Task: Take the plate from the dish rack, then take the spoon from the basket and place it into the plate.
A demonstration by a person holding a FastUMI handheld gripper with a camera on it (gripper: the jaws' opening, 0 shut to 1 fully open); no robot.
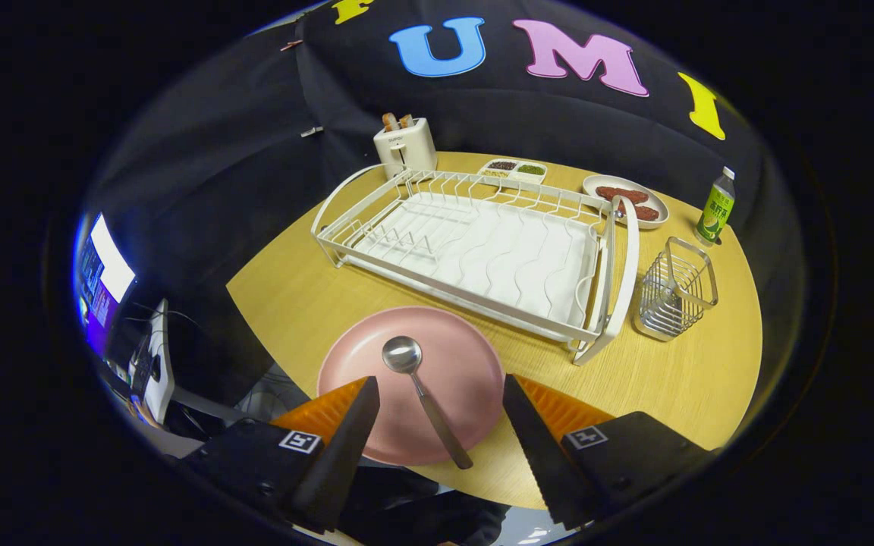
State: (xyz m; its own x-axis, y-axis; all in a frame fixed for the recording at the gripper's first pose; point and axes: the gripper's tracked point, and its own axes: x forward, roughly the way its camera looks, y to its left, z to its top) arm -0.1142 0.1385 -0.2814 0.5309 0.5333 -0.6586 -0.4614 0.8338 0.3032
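The gripper (pixel 441 390) hung with its fingers spread wide and holding nothing, and between them lay the spoon (pixel 423 394), bowl at twelve o'clock, on the pink plate (pixel 411 383). The plate sat on the table (pixel 672 379), clear of the dish rack (pixel 475 250), with the wire basket (pixel 676 287) off at two o'clock; placement looked finished, which would explain the open fingers.

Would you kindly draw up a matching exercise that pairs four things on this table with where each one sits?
Things:
1. metal spoon
2. round pink plate
3. wire basket
4. green-labelled plastic bottle

Places:
A. on the table between the tool's open fingers
B. beside the end of the white dish rack
C. near the table's far edge, beyond the basket
D. lying on the plate, handle reaching past its rim

Pairs: 1-D, 2-A, 3-B, 4-C
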